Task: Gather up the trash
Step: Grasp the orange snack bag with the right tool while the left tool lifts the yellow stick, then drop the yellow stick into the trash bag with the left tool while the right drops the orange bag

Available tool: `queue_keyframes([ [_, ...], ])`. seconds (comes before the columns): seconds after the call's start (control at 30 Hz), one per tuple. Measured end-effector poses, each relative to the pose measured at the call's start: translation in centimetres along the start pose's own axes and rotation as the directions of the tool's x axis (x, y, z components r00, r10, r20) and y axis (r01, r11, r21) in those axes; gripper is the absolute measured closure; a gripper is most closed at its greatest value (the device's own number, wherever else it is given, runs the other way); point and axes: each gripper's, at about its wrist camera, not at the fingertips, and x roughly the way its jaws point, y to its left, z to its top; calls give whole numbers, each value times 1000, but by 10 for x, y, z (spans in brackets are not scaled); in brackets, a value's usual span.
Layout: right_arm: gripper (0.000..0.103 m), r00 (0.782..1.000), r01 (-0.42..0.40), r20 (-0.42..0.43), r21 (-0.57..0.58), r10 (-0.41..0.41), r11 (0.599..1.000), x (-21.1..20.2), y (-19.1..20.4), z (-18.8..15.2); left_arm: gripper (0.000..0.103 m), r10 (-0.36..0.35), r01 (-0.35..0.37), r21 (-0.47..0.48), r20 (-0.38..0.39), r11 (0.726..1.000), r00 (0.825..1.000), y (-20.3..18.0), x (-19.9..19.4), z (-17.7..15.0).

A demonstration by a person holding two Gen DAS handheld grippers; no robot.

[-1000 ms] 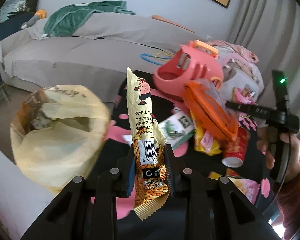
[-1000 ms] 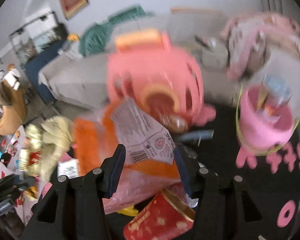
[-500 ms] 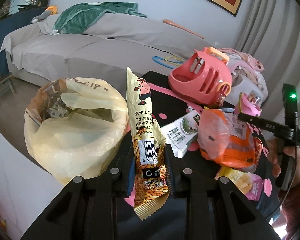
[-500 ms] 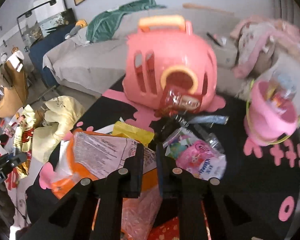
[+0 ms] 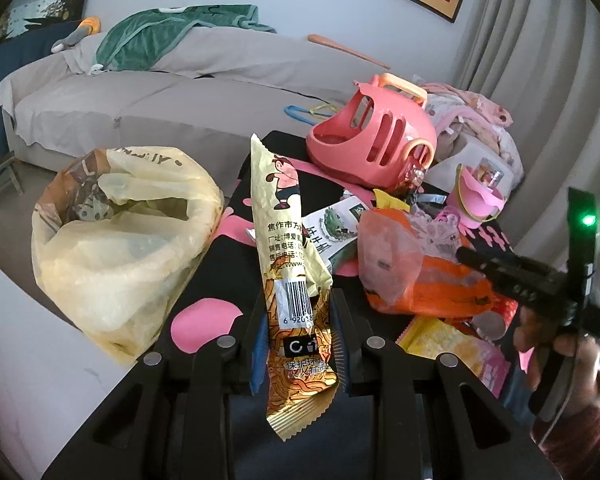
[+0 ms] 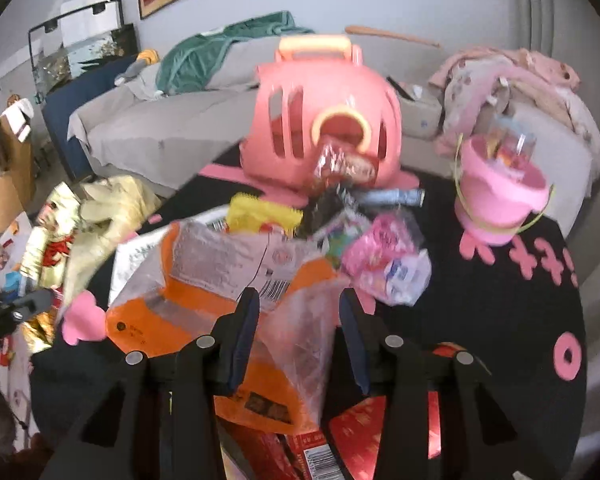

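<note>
My left gripper (image 5: 298, 308) is shut on the lower part of a long golden snack wrapper (image 5: 284, 208), which stands up over the table's left edge. An open yellow plastic bag (image 5: 120, 240) sits just left of it, beyond the edge. My right gripper (image 6: 296, 312) hangs over the trash pile and its jaws are opening. The crumpled clear-and-orange plastic bag (image 6: 204, 304) lies loosely between the fingers and rests on the pile. In the left wrist view that orange bag (image 5: 440, 284) shows at the right, with a hand holding the right gripper behind it.
The black table with pink shapes (image 6: 500, 320) bears a pink carrier basket (image 6: 324, 120), a pink bucket (image 6: 500, 192), red packets (image 6: 360, 432), a pink wrapper (image 6: 384, 256) and a yellow wrapper (image 6: 260, 212). A grey sofa (image 5: 140, 108) stands behind.
The right gripper brought the orange bag down onto the pile, narrowed its jaws, and now they stand wider apart. The left gripper still holds the golden wrapper; its view has shifted slightly.
</note>
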Motion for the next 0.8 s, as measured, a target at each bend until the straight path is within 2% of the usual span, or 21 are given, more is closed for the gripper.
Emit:
queue_keyframes([
  [0.1, 65, 999, 15, -40, -6, -16, 1000, 15, -1, -6, 76, 25, -25, 24, 14, 999, 1000, 0, -2, 0],
  [0.13, 70, 999, 7, -42, -3, -7, 1000, 17, -3, -6, 76, 32, -33, 28, 20, 999, 999, 1, -3, 1],
  [0.17, 72, 999, -4, -37, 4, 4, 1000, 17, -4, -6, 76, 35, -35, 28, 23, 999, 999, 1, -3, 1],
  [0.23, 83, 1000, -26, -15, 8, 27, 1000, 13, -5, -4, 76, 38, -39, 16, 23, 999, 999, 5, -3, 3],
  [0.33, 89, 997, -67, 49, -13, 67, 998, -3, -1, 4, 76, 44, -44, 1, 29, 999, 999, 13, -6, 9],
  [0.43, 89, 990, -71, 121, -55, 77, 996, -25, 8, 19, 76, 69, -68, -17, 54, 998, 996, 28, -15, 20],
  [0.57, 89, 980, -86, 167, -122, 106, 989, -42, 28, 47, 76, 109, -104, -65, 77, 992, 991, 57, -23, 42],
  [0.67, 89, 977, -88, 178, -177, 120, 980, -39, 47, 69, 76, 142, -133, -104, 80, 986, 987, 82, -18, 58],
  [0.8, 89, 977, -100, 164, -220, 138, 970, -21, 67, 93, 75, 162, -154, -159, 38, 975, 986, 117, 1, 72],
])
